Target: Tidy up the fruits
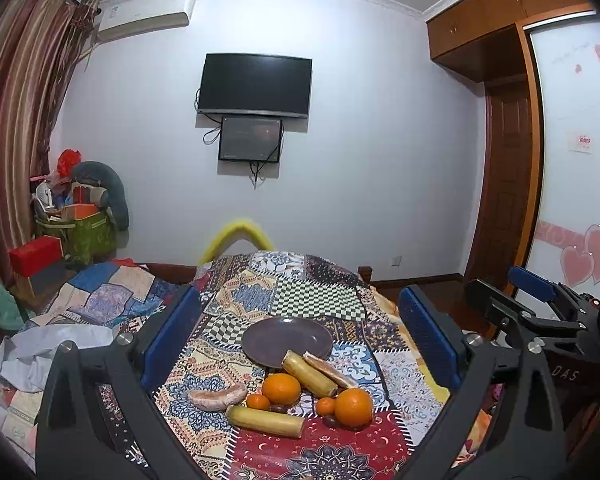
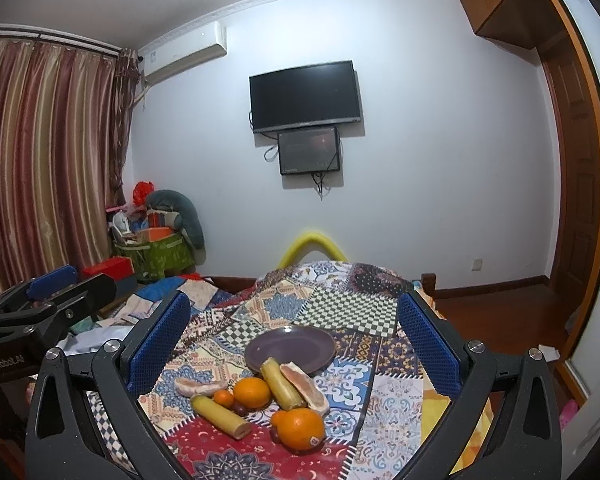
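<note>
A dark purple plate (image 1: 276, 336) (image 2: 300, 344) lies bare on the patchwork cloth. In front of it lie two large oranges (image 1: 281, 389) (image 1: 353, 407), two small tangerines (image 1: 257, 401) (image 1: 325, 406), two yellow sugarcane pieces (image 1: 266, 421) (image 1: 308, 373) and two pinkish fruit slices (image 1: 217, 396) (image 1: 332, 370). The near orange (image 2: 301, 428) shows in the right wrist view. My left gripper (image 1: 300, 344) is open and empty, above and short of the fruit. My right gripper (image 2: 296, 348) is open and empty, likewise held back; it appears at the left view's right edge (image 1: 528, 300).
The patchwork-covered table (image 1: 320, 292) drops off on all sides. A cluttered bed with crumpled paper (image 1: 56, 352) lies left. A yellow chair back (image 1: 236, 236) stands behind the table. Boxes and bags (image 1: 76, 224) fill the corner by the curtain. The left gripper shows at left (image 2: 40, 304).
</note>
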### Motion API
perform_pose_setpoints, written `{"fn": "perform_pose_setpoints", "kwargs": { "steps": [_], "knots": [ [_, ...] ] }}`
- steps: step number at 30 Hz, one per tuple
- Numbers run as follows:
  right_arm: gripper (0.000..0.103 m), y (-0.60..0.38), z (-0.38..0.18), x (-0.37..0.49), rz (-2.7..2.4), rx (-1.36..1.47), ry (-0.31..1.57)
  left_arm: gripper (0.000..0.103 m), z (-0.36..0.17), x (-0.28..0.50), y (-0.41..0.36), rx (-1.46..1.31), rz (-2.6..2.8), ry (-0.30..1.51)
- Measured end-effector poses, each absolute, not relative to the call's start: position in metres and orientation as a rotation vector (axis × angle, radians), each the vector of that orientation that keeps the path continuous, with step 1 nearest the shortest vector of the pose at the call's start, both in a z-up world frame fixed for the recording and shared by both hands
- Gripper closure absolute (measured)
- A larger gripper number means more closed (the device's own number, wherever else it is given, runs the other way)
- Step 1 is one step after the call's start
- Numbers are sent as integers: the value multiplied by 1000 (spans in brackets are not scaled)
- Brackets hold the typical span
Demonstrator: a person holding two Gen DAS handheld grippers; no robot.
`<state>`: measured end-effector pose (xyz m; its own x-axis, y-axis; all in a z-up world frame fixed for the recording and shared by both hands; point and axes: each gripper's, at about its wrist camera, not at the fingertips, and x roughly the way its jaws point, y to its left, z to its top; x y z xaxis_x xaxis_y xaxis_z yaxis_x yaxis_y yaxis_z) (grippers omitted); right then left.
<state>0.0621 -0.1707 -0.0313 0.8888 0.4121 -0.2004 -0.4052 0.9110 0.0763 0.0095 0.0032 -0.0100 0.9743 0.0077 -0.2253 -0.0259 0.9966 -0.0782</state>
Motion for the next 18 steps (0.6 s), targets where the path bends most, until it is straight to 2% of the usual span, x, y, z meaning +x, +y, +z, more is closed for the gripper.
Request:
{"fn": "perform_pose_setpoints", "kwargs": {
  "steps": [7, 18],
  "knots": [
    [0, -168, -55, 81, 395, -3, 286, 3, -31, 36, 9, -87, 41, 332],
    [0, -172, -112, 121, 362, -31, 510, 3, -96, 89, 22, -85, 112, 547]
  ]
}}
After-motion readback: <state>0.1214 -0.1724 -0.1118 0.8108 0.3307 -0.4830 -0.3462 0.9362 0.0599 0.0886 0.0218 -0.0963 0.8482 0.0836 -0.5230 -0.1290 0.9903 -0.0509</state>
